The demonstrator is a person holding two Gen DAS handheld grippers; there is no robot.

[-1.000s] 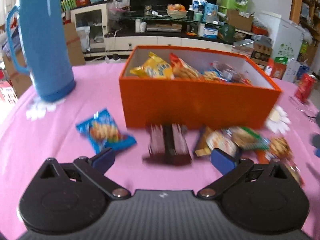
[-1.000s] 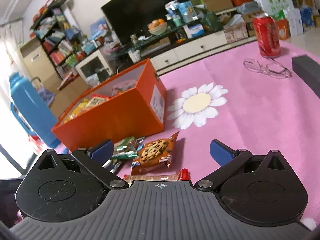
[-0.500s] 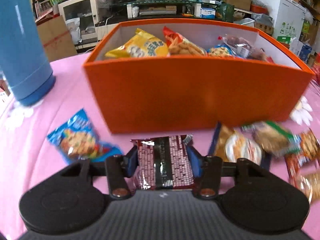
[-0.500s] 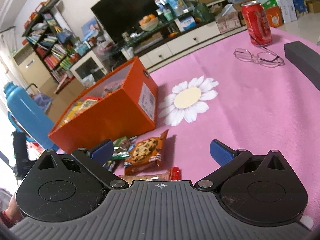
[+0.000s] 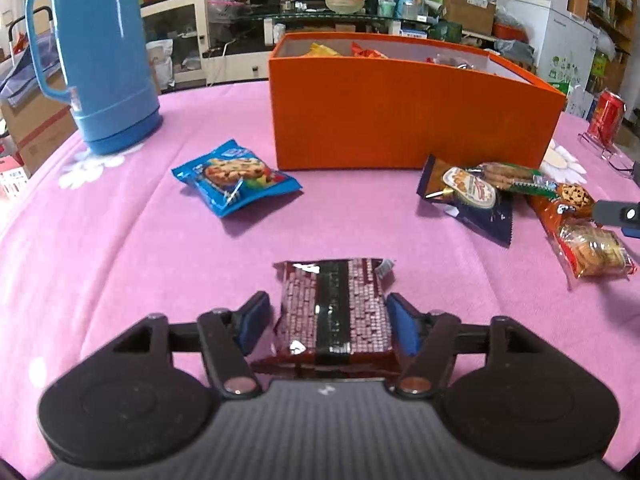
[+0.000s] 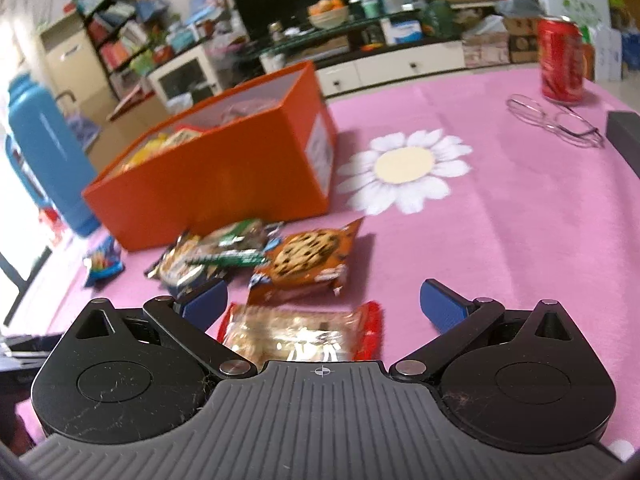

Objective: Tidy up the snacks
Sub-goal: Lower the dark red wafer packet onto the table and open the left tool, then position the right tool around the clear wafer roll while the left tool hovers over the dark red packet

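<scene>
A dark red snack packet (image 5: 334, 308) lies flat on the pink tablecloth between the fingers of my left gripper (image 5: 329, 318). Its jaws are opening, and a gap shows beside the left pad (image 5: 254, 318). The orange box (image 5: 400, 120) with several snacks inside stands further back. My right gripper (image 6: 323, 302) is open and hovers over a clear cracker packet with red ends (image 6: 304, 336). Just beyond it lie an orange cookie packet (image 6: 308, 256) and a green packet (image 6: 228, 248), in front of the orange box (image 6: 224, 184).
A blue cookie packet (image 5: 234, 176) lies left of the box, near a tall blue thermos (image 5: 100, 52). At the far right of the cloth are a red can (image 6: 560, 64), glasses (image 6: 556, 120) and a dark grey block (image 6: 624, 136).
My left gripper went from wide open to clamped on the dark red packet, drew back from the box, and now stands apart around it. The right gripper has sunk closer to the cracker packet.
</scene>
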